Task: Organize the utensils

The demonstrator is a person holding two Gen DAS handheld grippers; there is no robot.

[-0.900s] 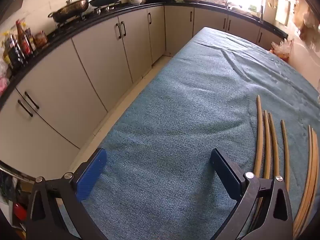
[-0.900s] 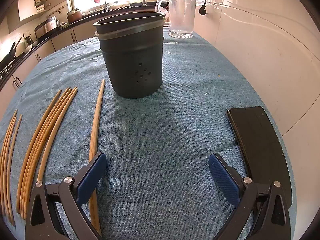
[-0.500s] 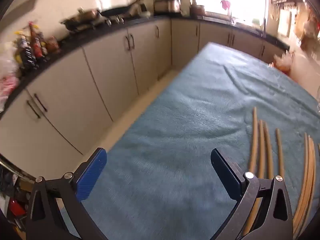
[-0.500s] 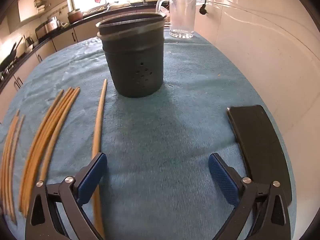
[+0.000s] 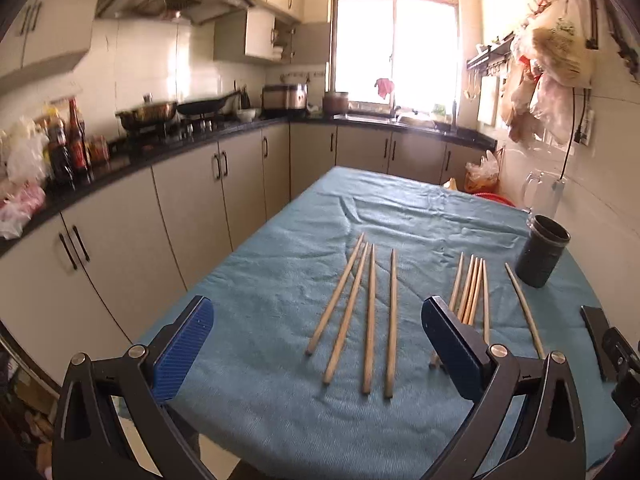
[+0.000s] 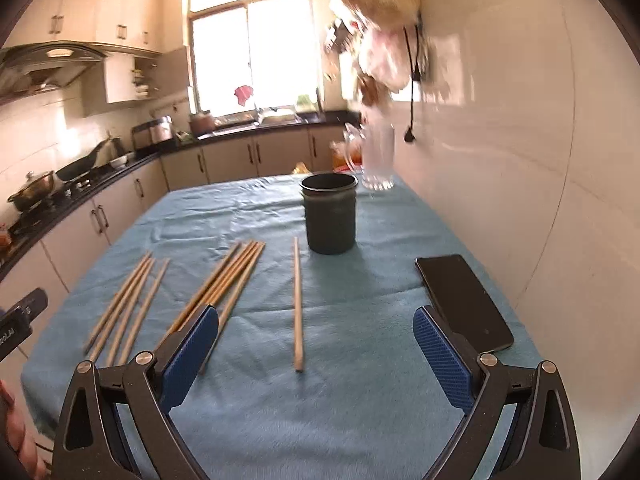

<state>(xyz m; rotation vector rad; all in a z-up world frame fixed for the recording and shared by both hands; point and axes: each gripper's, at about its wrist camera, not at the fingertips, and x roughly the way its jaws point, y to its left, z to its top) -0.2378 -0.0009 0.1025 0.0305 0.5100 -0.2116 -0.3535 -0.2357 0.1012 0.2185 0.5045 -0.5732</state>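
Note:
Several wooden chopsticks lie on the blue cloth. In the left wrist view a spread group (image 5: pixel 370 312) lies ahead of my open, empty left gripper (image 5: pixel 316 344); a tight bundle (image 5: pixel 472 288) and a single chopstick (image 5: pixel 524 308) lie further right. The dark utensil holder (image 5: pixel 542 250) stands upright at the far right. In the right wrist view my open, empty right gripper (image 6: pixel 316 348) is raised at the near edge, the single chopstick (image 6: pixel 297 300) between its fingers, the bundle (image 6: pixel 228 280) and the spread group (image 6: pixel 128 304) to the left, the holder (image 6: pixel 330 214) beyond.
A black phone (image 6: pixel 462 300) lies on the cloth by the white wall at the right. A clear glass jug (image 6: pixel 376 160) stands behind the holder. Kitchen cabinets (image 5: pixel 192 208) and a counter with pots run along the left of the table (image 5: pixel 400 208).
Both grippers have pulled back and tilted up from the table; the chopsticks and holder now look farther away. Both stay open and empty.

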